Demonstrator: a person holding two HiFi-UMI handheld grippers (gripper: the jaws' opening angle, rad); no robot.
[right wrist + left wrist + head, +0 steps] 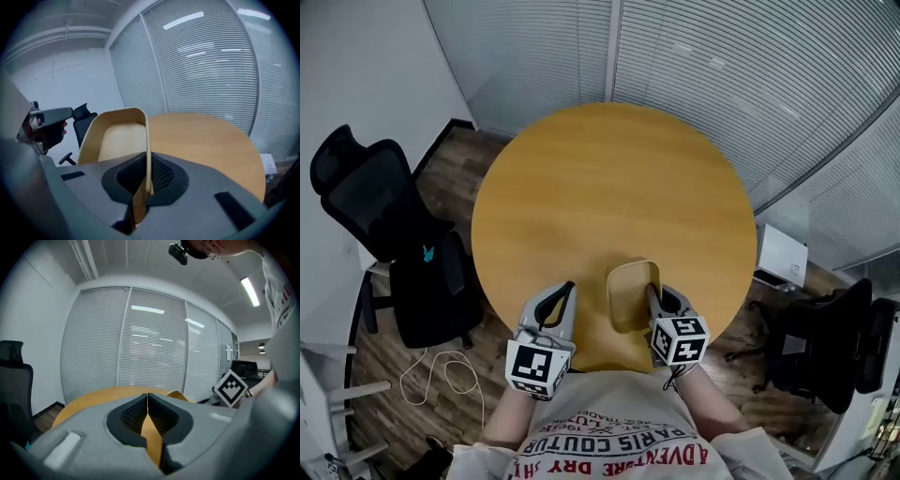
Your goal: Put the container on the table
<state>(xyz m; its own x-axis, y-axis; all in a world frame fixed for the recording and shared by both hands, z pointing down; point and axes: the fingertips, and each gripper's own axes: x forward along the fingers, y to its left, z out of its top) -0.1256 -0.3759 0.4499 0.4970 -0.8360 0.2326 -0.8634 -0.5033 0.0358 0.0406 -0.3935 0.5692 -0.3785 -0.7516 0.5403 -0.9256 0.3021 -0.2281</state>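
A tan, open-topped container (pixel 630 292) is over the near edge of the round wooden table (pixel 609 178). Whether its base rests on the wood I cannot tell. My right gripper (pixel 659 298) is shut on the container's right wall. In the right gripper view the thin wall (pixel 148 154) runs up between the jaws of that gripper (pixel 149 165), with the container's hollow (pixel 117 138) to the left. My left gripper (pixel 566 292) hovers left of the container, shut and holding nothing. In the left gripper view that gripper (pixel 148 401) shows closed jaws, with the container's corner (pixel 180 395) beyond.
A black office chair (pixel 389 225) stands left of the table, and another dark chair (pixel 830 342) at the right. A white box (pixel 783 253) sits on the floor by the blinds. A white cable (pixel 441 373) lies on the wooden floor at lower left.
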